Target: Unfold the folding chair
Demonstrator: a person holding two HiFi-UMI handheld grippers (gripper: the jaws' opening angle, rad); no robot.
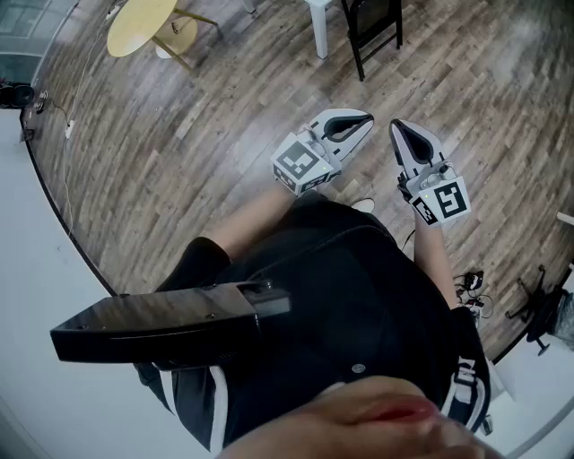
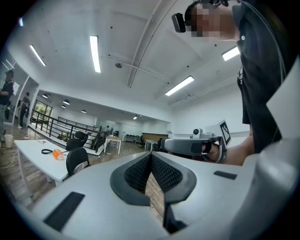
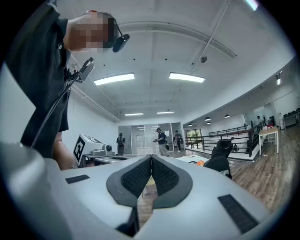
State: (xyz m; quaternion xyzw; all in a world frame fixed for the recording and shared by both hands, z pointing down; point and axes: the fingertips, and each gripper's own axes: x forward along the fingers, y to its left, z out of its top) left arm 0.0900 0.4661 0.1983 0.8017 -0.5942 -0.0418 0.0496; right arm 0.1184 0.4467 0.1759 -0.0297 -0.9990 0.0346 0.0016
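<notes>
Approach is pending: left gripper (image 1: pixel 366 117) and right gripper (image 1: pixel 397 130) are hovering closed, empty, needing to reach the chair (image 1: pixel 375 20).

No words or numbers can be read. The cubes (image 1: pixel 300 164) on the left gripper (image 1: pixel 366 117) and right gripper (image 1: pixel 397 126) bear only square markers. White print (image 1: pixel 465 376) on the person's dark clothing is illegible.
</notes>
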